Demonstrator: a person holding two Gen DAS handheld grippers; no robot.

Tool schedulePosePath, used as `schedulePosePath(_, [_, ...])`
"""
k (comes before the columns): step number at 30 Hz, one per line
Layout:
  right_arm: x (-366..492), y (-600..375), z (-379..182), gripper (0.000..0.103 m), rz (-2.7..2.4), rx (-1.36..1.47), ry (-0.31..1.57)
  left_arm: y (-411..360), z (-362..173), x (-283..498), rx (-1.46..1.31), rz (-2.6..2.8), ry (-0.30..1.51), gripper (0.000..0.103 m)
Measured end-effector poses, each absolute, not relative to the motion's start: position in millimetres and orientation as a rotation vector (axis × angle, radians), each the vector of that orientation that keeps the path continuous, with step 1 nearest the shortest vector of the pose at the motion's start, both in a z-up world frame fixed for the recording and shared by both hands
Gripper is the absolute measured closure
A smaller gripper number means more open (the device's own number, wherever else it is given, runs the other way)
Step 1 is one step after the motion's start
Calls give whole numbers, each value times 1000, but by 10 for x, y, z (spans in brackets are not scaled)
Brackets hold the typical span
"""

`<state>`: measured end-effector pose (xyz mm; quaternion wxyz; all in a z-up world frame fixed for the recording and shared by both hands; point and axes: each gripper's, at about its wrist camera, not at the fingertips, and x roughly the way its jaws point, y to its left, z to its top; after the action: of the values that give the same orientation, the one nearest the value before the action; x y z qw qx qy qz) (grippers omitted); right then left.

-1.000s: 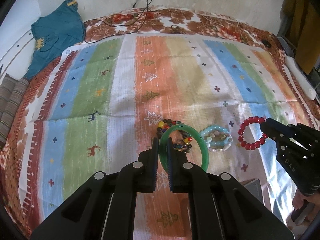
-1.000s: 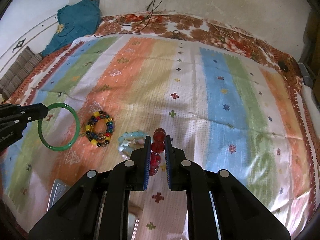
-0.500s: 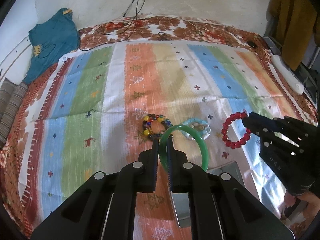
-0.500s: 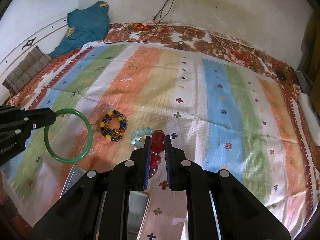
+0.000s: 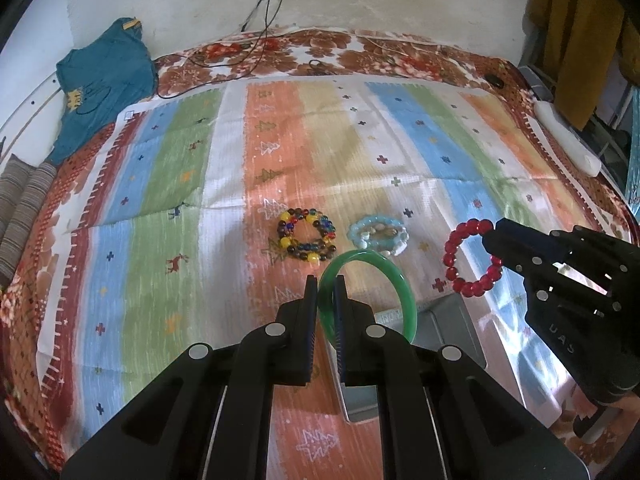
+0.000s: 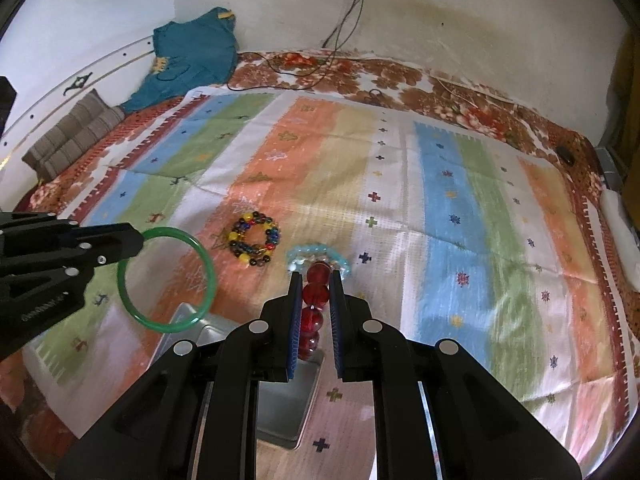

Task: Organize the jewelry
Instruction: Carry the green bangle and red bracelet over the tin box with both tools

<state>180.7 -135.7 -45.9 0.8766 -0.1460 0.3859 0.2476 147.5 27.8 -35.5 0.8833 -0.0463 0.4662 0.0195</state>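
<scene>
Left wrist view: striped cloth [image 5: 224, 184] lies broad and bare toward the wall. Left gripper [image 5: 326, 300] pinches a green bangle [image 5: 400, 280]; right gripper [image 6: 314, 300] clamps a red bead bracelet [image 6: 316, 296], both seemingly above a metal tin [image 6: 280, 408].

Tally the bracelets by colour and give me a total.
Green bangle, held in the left gripper: 1
Red bead bracelet, held in the right gripper: 1
Multicolour bead bracelet, on the cloth: 1
Pale blue bead bracelet, on the cloth: 1
Total: 4
</scene>
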Motion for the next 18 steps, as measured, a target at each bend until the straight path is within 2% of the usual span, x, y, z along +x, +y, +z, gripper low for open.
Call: schedulePosePath(18, [1482, -1461, -448, 89, 555, -295, 807, 105, -379, 1199, -84, 21, 977, 95])
